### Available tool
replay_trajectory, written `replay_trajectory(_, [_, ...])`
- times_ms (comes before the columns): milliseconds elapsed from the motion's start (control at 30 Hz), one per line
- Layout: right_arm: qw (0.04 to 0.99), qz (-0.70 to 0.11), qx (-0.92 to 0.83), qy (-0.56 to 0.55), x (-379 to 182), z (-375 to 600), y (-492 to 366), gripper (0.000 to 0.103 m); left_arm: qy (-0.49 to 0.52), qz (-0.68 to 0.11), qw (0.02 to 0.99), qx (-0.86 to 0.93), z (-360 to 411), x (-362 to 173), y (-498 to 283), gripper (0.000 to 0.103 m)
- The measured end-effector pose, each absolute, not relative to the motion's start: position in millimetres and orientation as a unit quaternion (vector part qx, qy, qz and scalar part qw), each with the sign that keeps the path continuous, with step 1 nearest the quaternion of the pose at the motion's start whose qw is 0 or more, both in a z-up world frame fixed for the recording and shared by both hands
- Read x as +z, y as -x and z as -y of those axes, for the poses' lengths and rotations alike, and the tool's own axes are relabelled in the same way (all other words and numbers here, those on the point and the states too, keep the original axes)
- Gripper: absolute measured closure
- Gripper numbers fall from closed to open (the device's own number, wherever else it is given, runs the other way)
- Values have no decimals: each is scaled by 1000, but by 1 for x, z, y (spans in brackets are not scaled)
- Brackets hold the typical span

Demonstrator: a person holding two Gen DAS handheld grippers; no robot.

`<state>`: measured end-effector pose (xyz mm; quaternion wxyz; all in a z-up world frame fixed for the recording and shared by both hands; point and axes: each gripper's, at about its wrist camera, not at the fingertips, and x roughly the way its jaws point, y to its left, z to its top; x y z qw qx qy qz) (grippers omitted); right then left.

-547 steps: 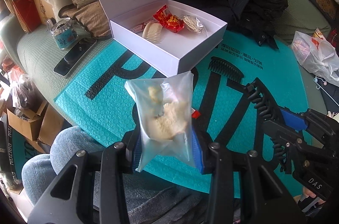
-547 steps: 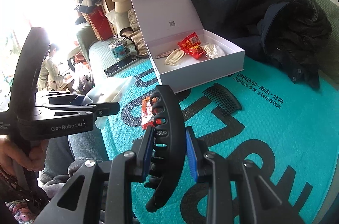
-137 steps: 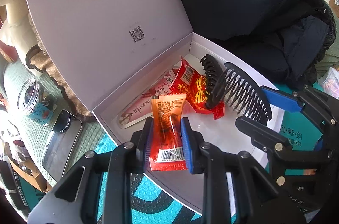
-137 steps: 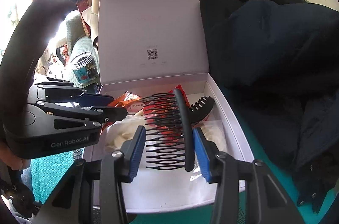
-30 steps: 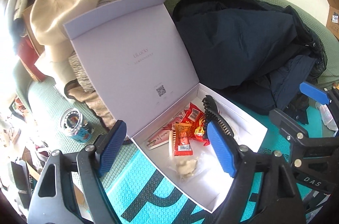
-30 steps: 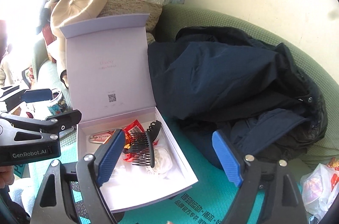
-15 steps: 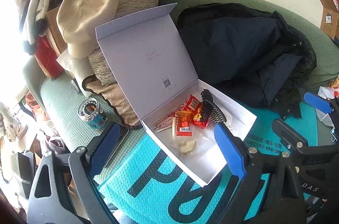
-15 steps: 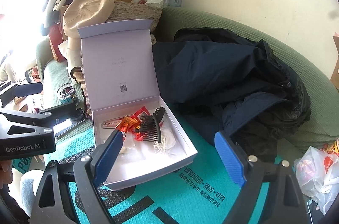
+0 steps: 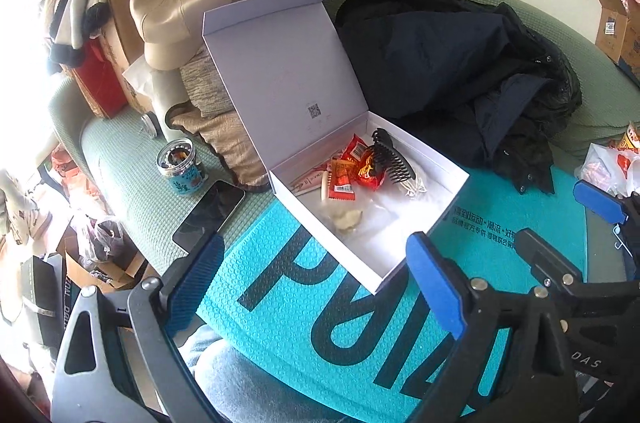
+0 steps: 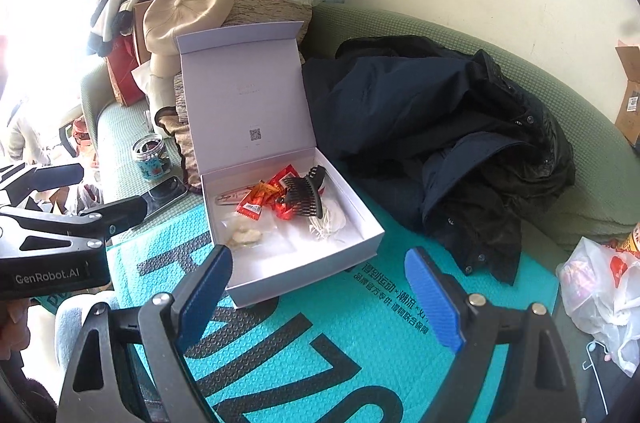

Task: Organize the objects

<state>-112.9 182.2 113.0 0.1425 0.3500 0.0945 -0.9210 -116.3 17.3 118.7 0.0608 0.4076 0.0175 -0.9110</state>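
Just now let go of the last two pieces and backed off: a few seconds ago had the orange packet [image 9: 342, 179] pinched in the left tongs [image 9: 314, 247] and the black comb [image 10: 302, 201] clamped in the right tongs [image 10: 318, 255], both low over the white box [image 10: 304, 273]; now finds both lying inside it, at the centre of each frame. Left tongs gaping wide and empty along the bottom of the left view; right tongs likewise wide and empty along the bottom of the right view. Further back, carried the clear bag and the hair claw above the teal mat [image 9: 236, 287]; now finds those in the box too. No loose piece showing on the mat across the lower frame, so probably done with the gathering, bar perhaps folding down the lid [image 9: 280, 71], propped open at upper centre. Counted inside the box: one black comb, one cream comb [image 9: 325, 185], one black hair claw [image 9: 382, 139], one orange packet, one red packet [image 9: 362, 159], one flat pink sachet [image 9: 308, 181], one clear bag [image 9: 346, 219] of pale crumbs, one small bundle of cotton swabs [image 10: 326, 223]; eight pieces in all. Outside, left of the box: one jar [image 9: 182, 171] and one phone [image 9: 210, 217]; right of it, one dark jacket [image 9: 460, 71]; upper left, one beige cap [image 9: 180, 3].
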Motion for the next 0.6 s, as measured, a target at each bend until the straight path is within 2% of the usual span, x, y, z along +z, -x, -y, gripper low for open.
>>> replay_trajectory(600, [142, -82, -906, -390, 81, -188, 86, 14, -432, -24, 60, -899, -25, 97, 71, 11])
